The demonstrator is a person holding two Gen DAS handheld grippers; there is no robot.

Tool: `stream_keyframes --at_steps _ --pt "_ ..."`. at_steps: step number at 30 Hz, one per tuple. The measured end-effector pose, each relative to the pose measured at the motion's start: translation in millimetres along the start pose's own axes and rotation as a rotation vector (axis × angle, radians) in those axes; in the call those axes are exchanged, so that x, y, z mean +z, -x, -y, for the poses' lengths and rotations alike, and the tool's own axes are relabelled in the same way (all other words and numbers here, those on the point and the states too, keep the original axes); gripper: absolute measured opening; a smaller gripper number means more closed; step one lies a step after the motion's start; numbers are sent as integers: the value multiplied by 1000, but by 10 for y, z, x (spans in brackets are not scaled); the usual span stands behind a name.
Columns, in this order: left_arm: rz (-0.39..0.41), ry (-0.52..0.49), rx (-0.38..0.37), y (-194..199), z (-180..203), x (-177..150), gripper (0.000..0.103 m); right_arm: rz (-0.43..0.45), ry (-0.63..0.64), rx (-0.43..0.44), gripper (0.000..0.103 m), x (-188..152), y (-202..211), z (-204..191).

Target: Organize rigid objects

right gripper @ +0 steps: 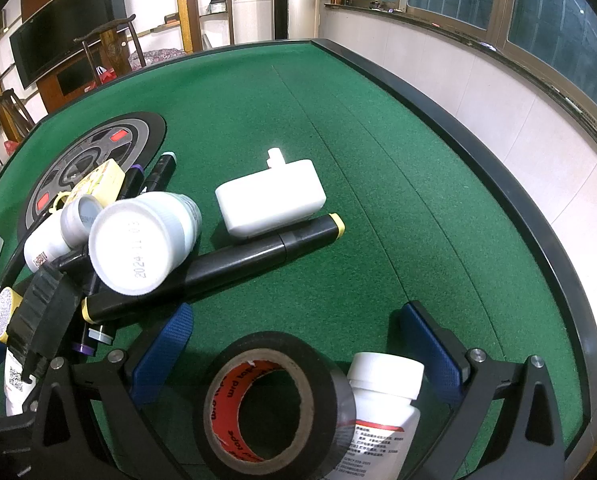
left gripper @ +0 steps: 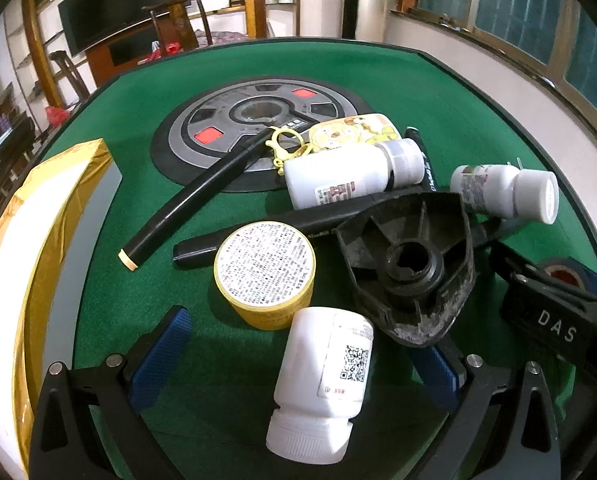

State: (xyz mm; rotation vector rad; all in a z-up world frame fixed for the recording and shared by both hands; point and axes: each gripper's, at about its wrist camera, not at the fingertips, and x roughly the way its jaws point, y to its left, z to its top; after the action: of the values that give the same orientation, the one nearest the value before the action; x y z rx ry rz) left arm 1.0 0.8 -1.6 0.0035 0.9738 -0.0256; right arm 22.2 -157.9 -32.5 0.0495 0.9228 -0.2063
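We held our left gripper (left gripper: 302, 364) with its blue pads apart around a white plastic pill bottle (left gripper: 322, 384) lying on the green felt surface (left gripper: 146, 92), just near of a round yellow tin (left gripper: 264, 272) and left of a black ribbed plastic knob (left gripper: 410, 264). Our right gripper (right gripper: 298, 356) also stood apart, with a roll of black electrical tape (right gripper: 274, 404) and a second white bottle with a red-striped label (right gripper: 382, 400) side by side between its fingers. Farther off lay a black marker with yellow ends (right gripper: 218, 268) touching a white rectangular charger block (right gripper: 270, 200).
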Motion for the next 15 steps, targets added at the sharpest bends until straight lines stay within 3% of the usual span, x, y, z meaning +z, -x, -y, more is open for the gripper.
stream_keyframes --at_steps 5,8,9,15 --pt "4 5 -3 -3 -2 -2 103 -9 11 12 103 4 12 2" --pt "6 5 -2 -9 -3 4 103 -87 93 72 103 70 -36 -24" --pt "8 7 0 -8 -1 3 103 -64 53 85 103 41 -30 8" --pt "11 9 11 -4 22 4 103 -71 100 63 103 2 -75 -69"
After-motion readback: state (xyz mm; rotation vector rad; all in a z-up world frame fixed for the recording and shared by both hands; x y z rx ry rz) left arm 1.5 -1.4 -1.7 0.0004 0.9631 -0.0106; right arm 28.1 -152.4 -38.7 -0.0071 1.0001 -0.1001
